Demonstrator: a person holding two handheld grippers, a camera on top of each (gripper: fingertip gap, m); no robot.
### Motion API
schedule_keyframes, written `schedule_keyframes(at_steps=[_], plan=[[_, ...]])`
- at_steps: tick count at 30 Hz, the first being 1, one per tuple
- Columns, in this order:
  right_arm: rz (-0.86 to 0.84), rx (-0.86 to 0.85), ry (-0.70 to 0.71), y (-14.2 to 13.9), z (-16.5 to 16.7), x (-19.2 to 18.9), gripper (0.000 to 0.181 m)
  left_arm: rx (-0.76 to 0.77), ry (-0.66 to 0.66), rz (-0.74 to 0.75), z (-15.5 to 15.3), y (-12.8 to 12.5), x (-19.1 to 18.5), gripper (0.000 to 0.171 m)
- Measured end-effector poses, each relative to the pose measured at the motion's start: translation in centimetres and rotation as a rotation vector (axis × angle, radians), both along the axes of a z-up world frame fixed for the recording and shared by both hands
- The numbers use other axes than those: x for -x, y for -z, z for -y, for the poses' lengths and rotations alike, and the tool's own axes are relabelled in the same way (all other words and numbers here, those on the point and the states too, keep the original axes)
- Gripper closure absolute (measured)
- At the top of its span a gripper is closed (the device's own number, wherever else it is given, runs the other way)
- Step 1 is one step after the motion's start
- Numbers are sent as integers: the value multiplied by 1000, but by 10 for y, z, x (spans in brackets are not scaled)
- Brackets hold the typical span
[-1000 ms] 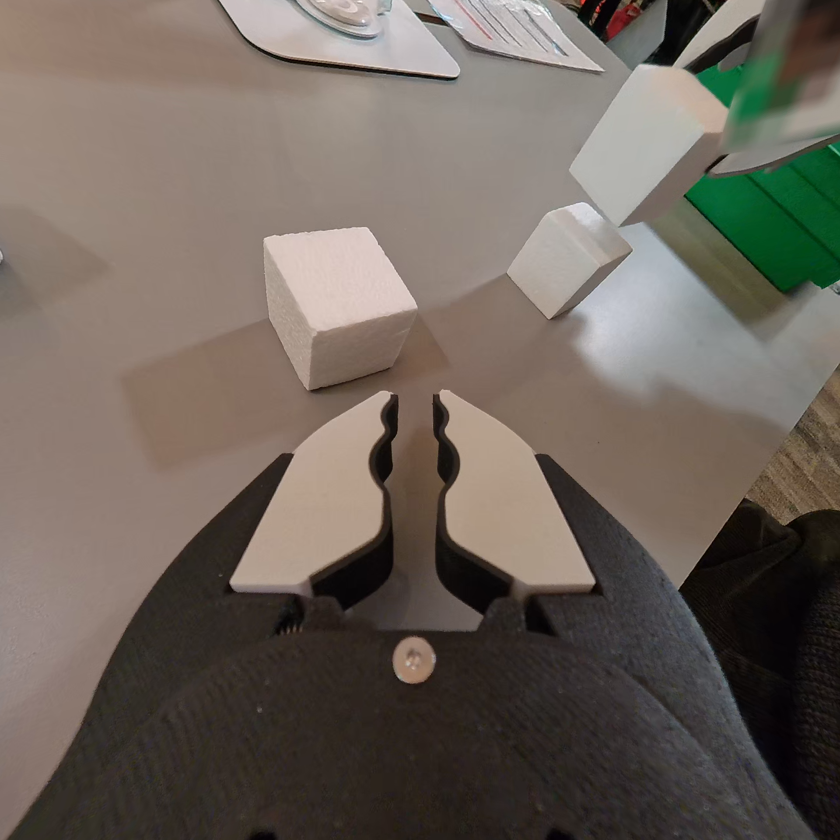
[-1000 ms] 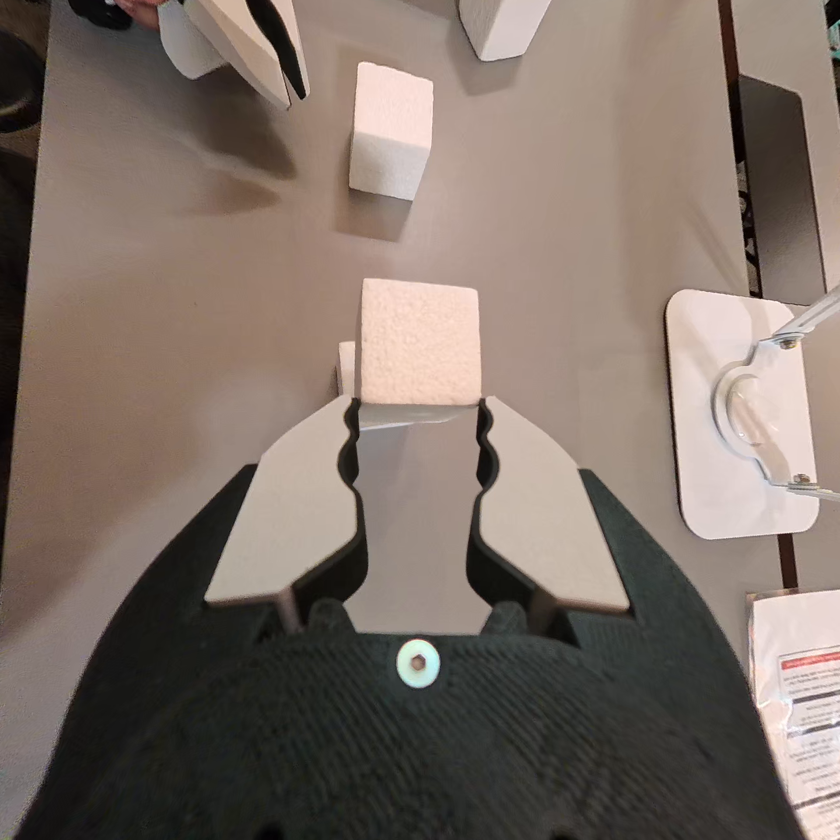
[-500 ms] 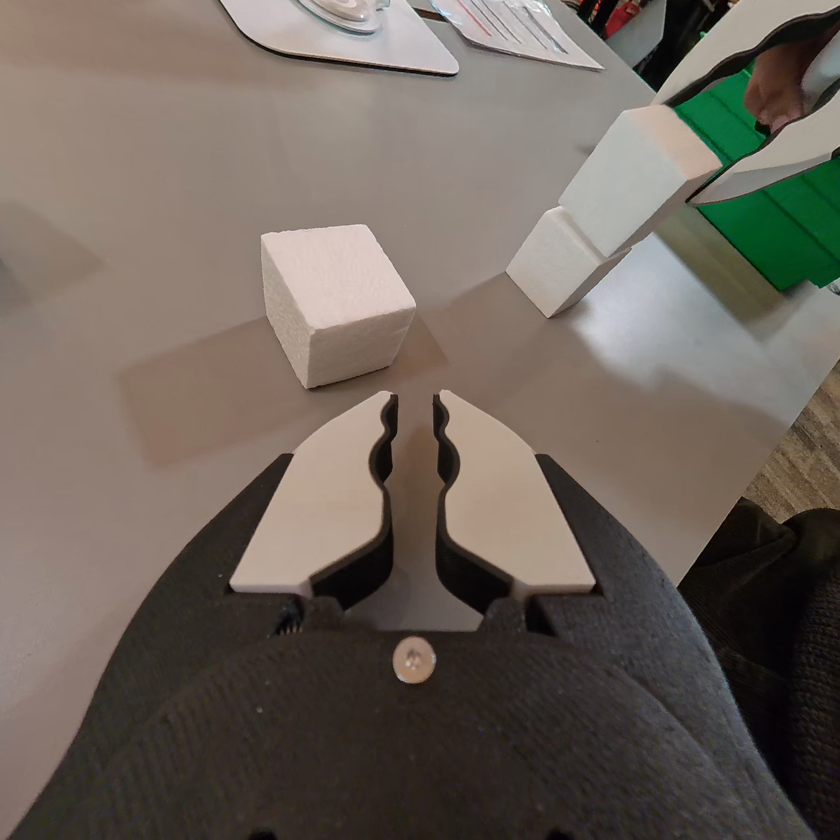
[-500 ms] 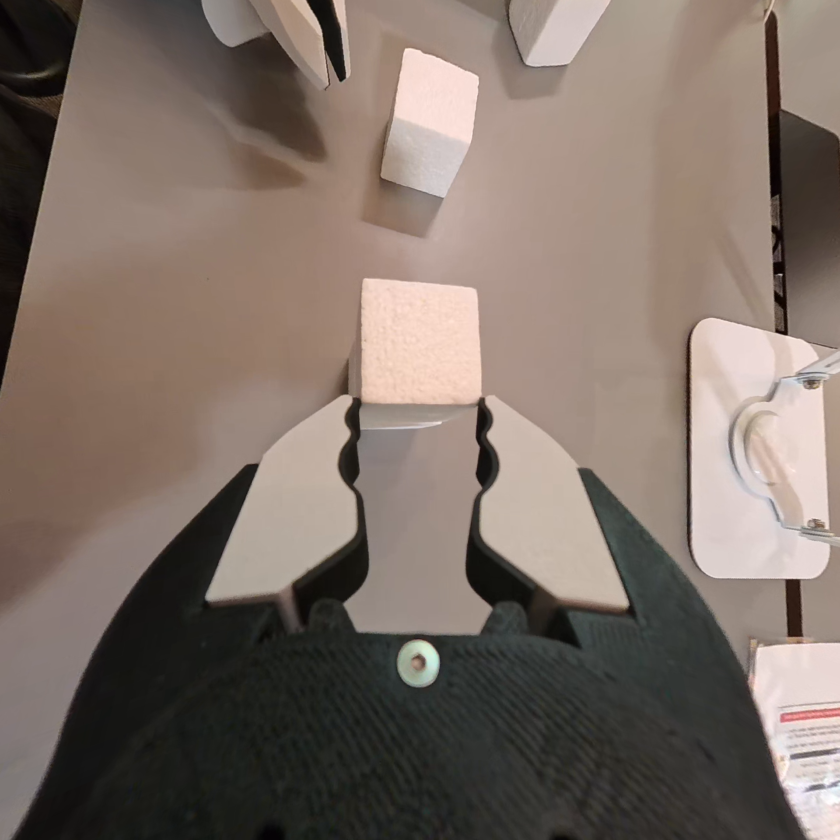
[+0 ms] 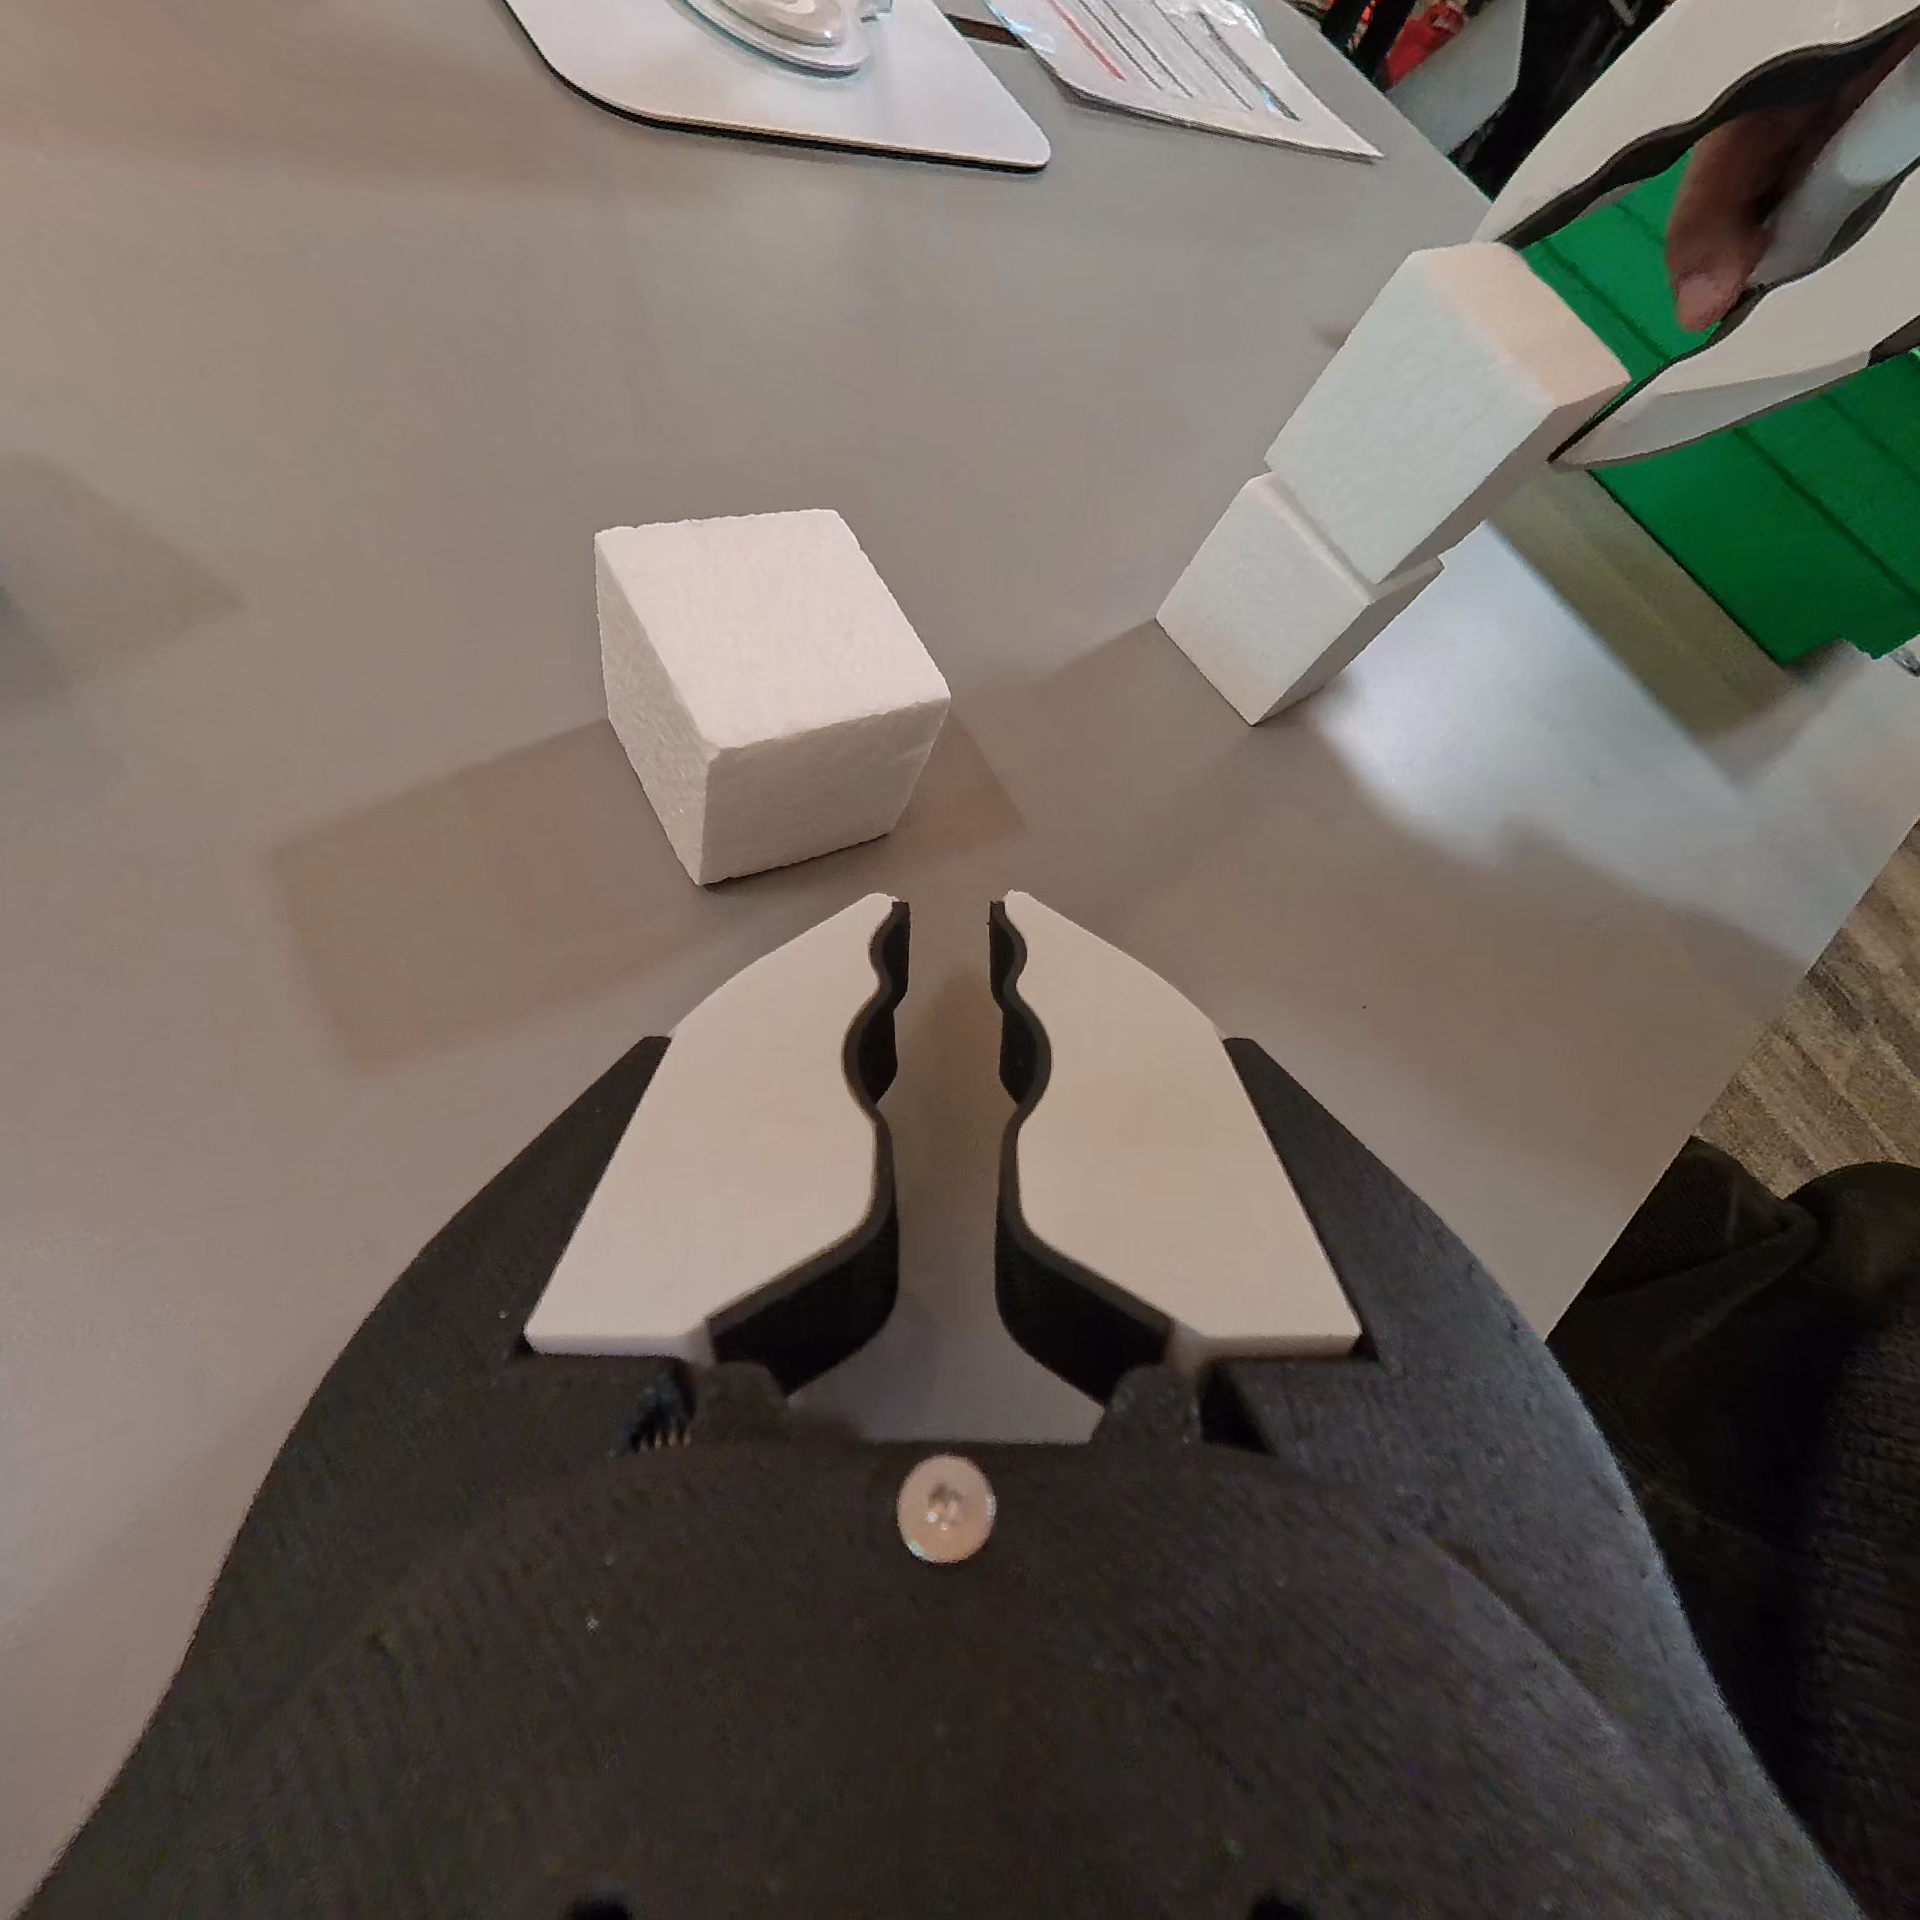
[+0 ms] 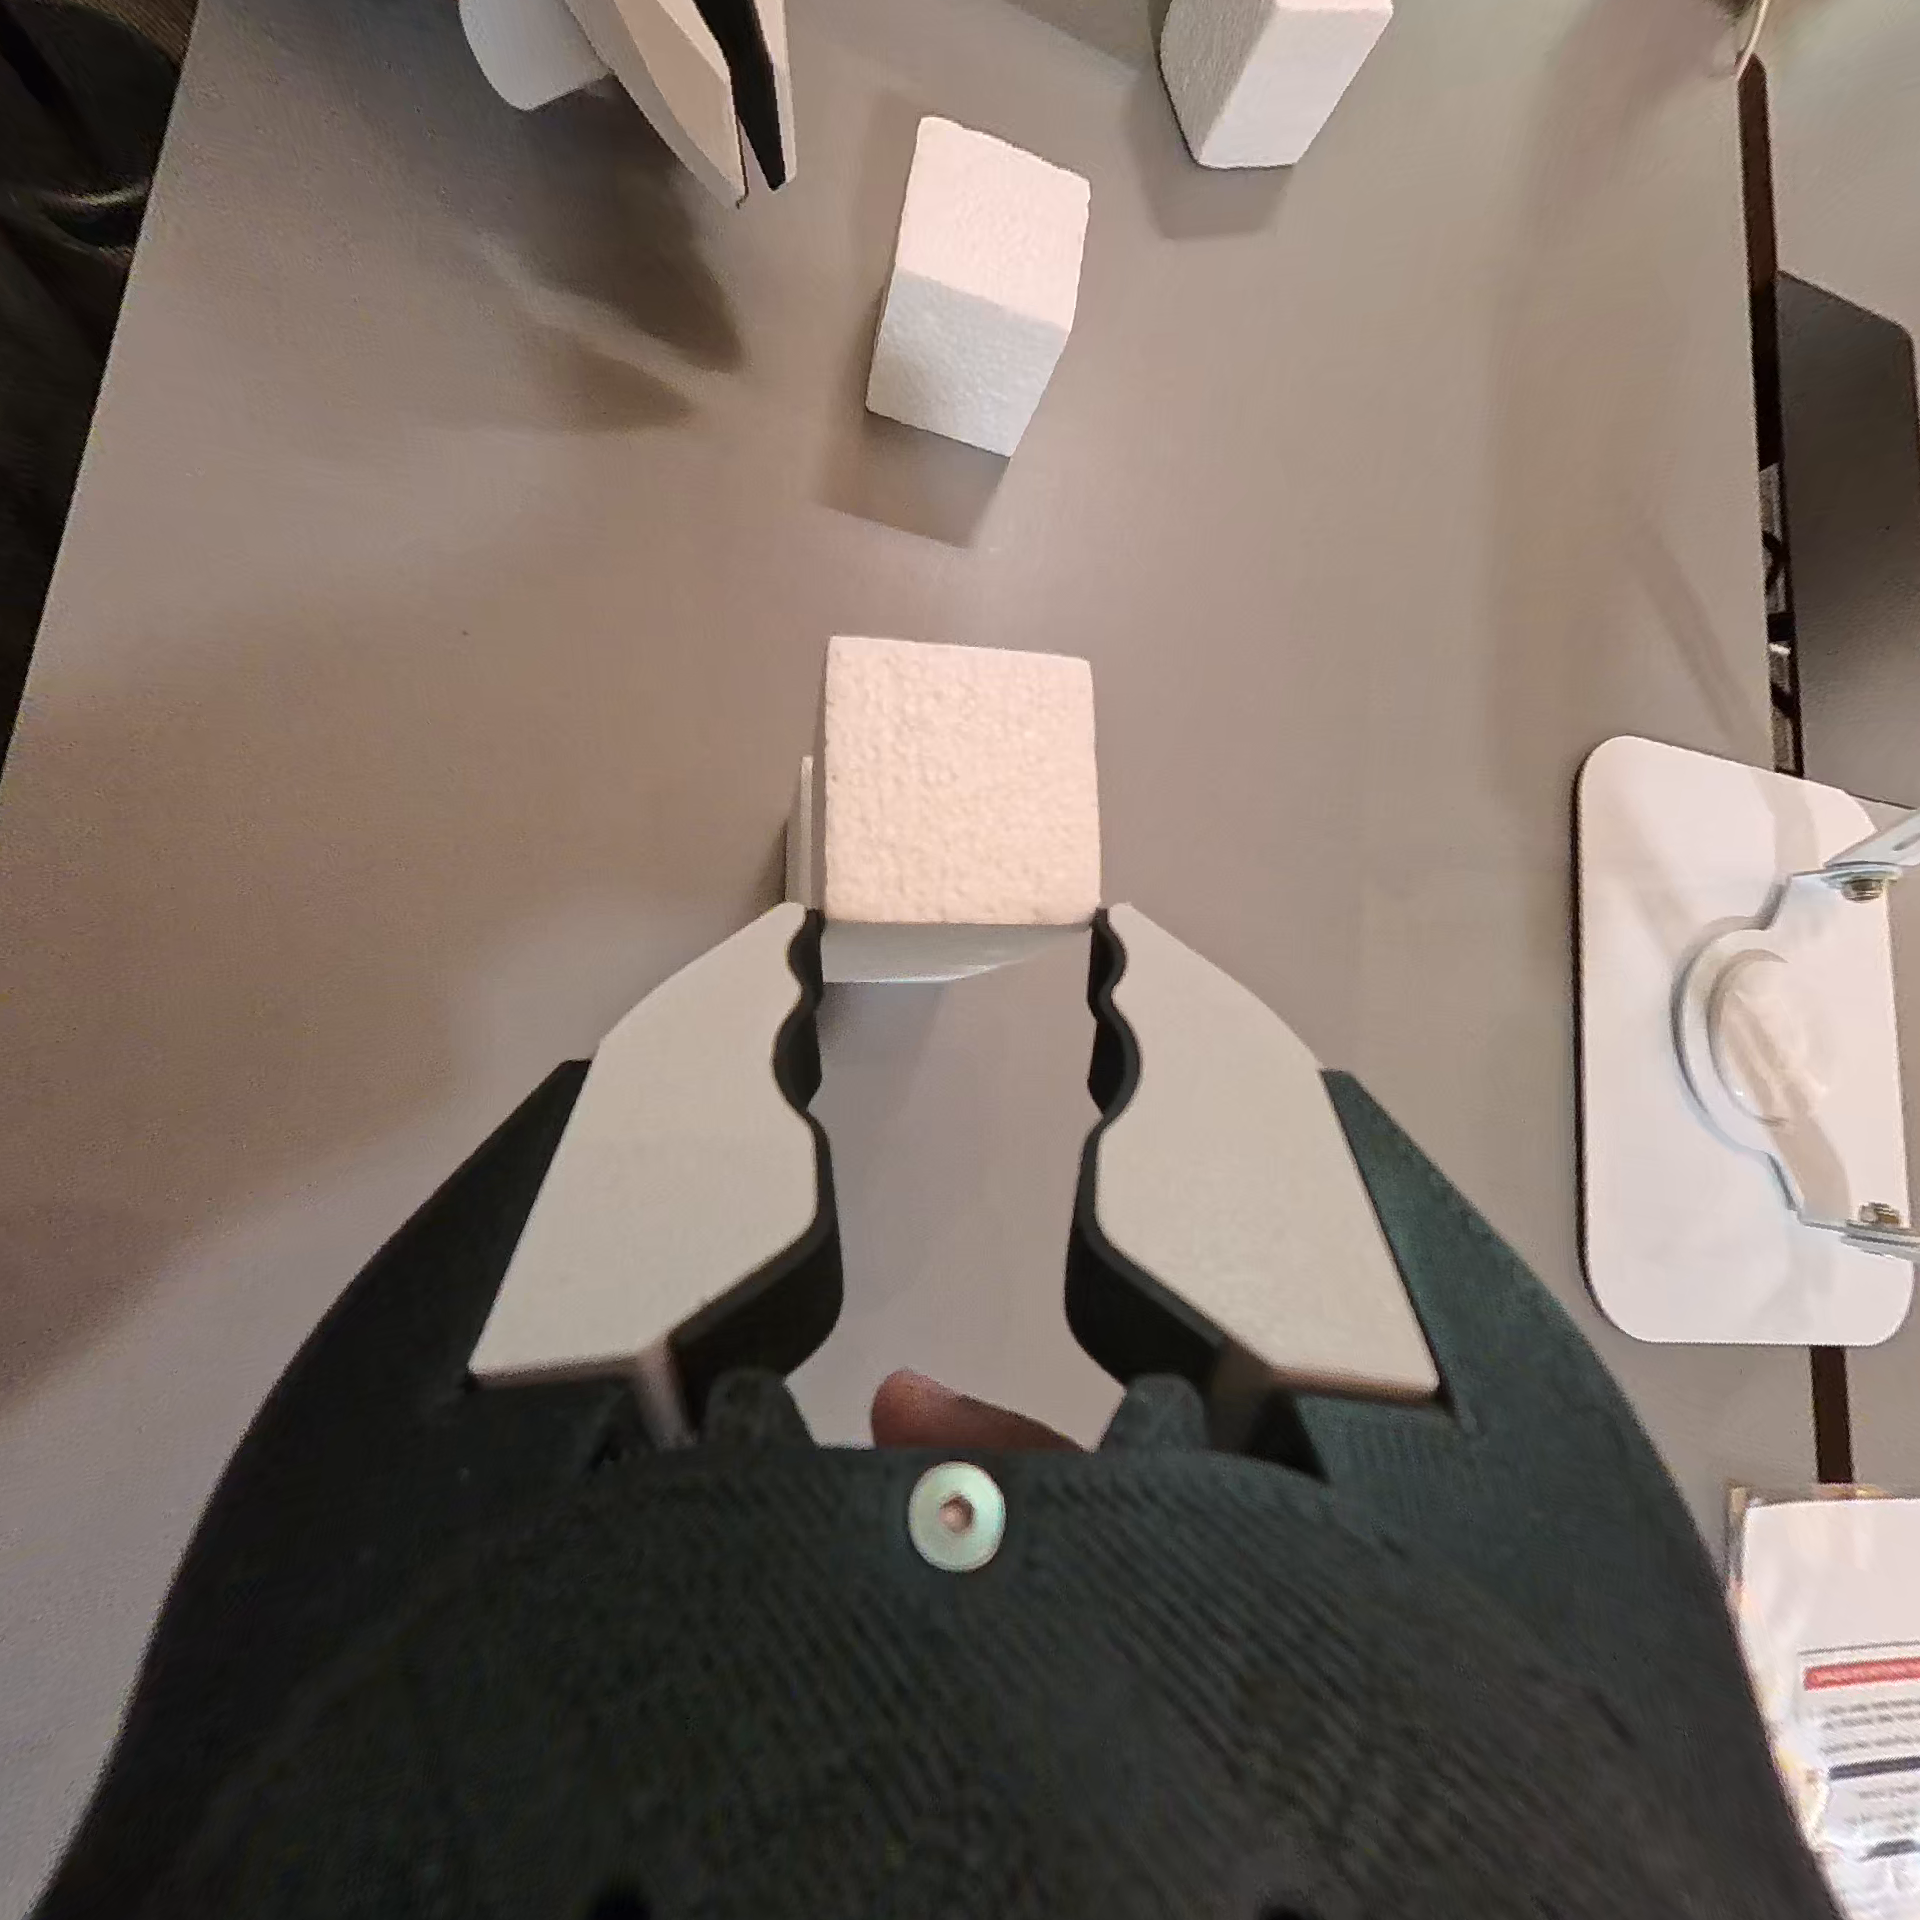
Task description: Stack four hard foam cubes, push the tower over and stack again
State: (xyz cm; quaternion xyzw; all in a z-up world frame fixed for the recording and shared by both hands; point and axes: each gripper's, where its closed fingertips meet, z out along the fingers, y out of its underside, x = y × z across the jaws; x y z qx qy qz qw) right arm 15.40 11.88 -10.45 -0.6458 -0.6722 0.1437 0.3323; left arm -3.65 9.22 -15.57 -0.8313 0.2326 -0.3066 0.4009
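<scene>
The right gripper (image 6: 956, 914) is clamped on a white foam cube (image 6: 961, 779), its fingertips pinching the cube's near lower edges so that most of the block juts out ahead of them. Directly under this held cube sits a second foam cube (image 5: 1262, 603) on the grey table (image 6: 416, 727); from the right wrist view only a sliver of it shows at the held block's left side, and from the left wrist view the two look touching or nearly so, the upper one shifted a little off the lower one's outline. To set it down well, I would judge that the held cube should be squared over the lower one before the jaws part, since foam is light and a shallow grip at one edge can tip or drag it on release; a slow, even opening would suit. The left gripper (image 5: 948, 914) hangs low over the table with its jaws nearly together, only a narrow gap between them and nothing in it. Just ahead of it stands a third foam cube (image 5: 769, 686), apart from the stack, and a fourth foam block (image 6: 1273, 78) lies farther off. Beyond these are a white base plate (image 6: 1652, 1039) carrying a clear fitting with metal brackets, and a bagged printed sheet (image 5: 1195, 73).
</scene>
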Motion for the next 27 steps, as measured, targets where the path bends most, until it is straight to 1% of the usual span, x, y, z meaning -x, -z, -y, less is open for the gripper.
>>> schedule_keyframes(at_steps=[16, 27], plan=[[3, 38, 7, 6, 1, 0, 131, 5, 0, 13, 0, -1, 1, 156], [57, 19, 82, 6, -1, 3, 131, 8, 4, 12, 0, 0, 0, 156]])
